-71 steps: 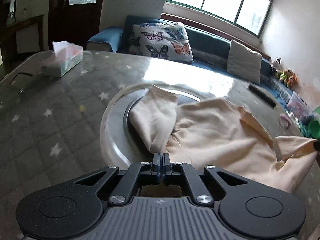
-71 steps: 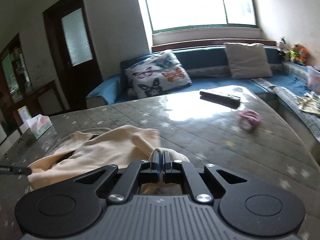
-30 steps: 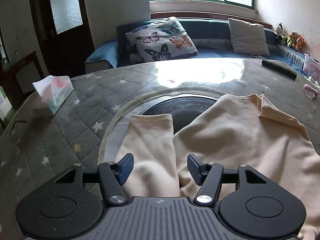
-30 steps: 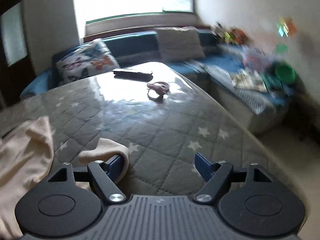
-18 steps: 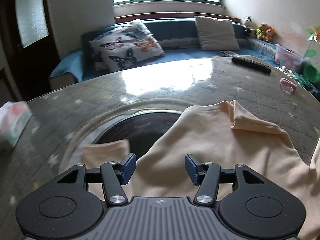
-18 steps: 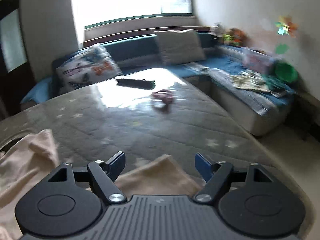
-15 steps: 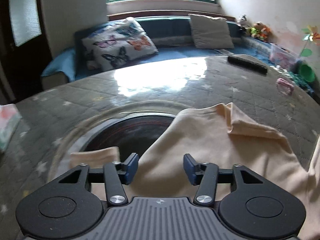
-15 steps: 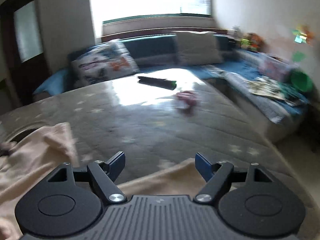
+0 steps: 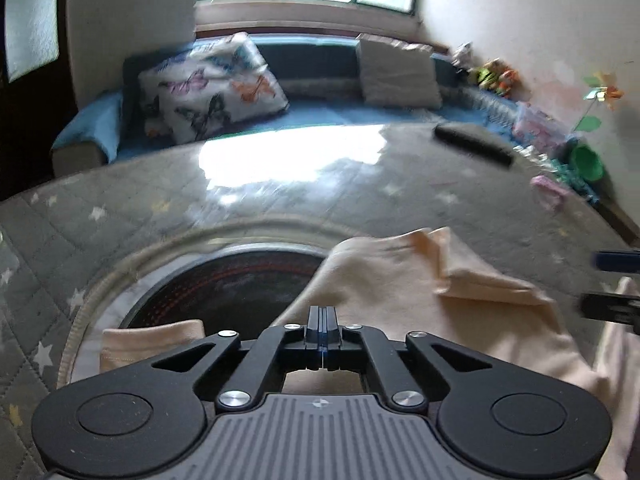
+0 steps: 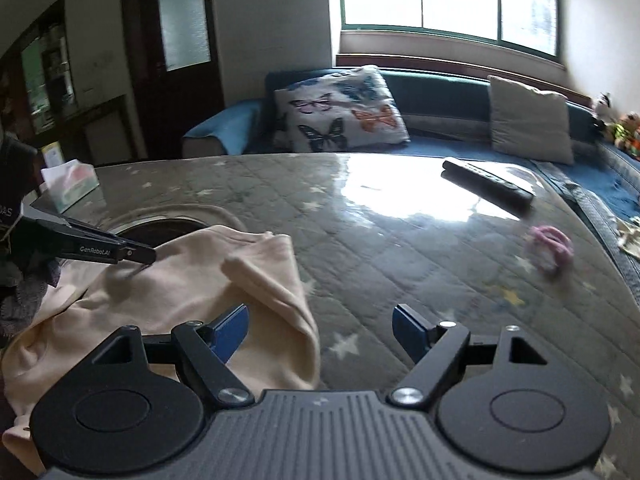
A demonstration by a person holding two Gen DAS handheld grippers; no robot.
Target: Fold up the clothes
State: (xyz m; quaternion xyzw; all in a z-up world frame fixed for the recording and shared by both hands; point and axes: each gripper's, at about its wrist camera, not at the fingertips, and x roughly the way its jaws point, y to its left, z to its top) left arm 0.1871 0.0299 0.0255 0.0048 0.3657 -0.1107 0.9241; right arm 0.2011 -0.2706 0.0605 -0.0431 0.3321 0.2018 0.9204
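One cream-coloured soft knit garment (image 10: 168, 288) lies rumpled on the grey quilted star-patterned worktop (image 10: 400, 248), partly draped over the round glass inset (image 9: 168, 280) at its centre, with one sleeve end (image 9: 148, 340) lying apart on the glass. The cloth looks light, limp and thick enough to bunch; it should sag wherever it is unsupported and slide easily over the glossy surface, so I judge that edges, hems and sleeve cuffs make the best holds, pinched through a doubled layer.

The left hand-held gripper (image 9: 322, 320) has its jaws pressed fully together right at the garment's near edge; whether a fold of cloth is caught between the pads is hidden by its own body, though from the right wrist view its tip (image 10: 136, 254) sits on the fabric. The right hand-held gripper (image 10: 320, 330) stands spread wide, its left blue pad (image 10: 228, 330) over the rounded fold at the garment's right side, nothing clamped. That fold looks like the natural place for it to pinch.

A black remote control (image 10: 488, 188) and a small pink item (image 10: 550, 246) lie well apart from the cloth.
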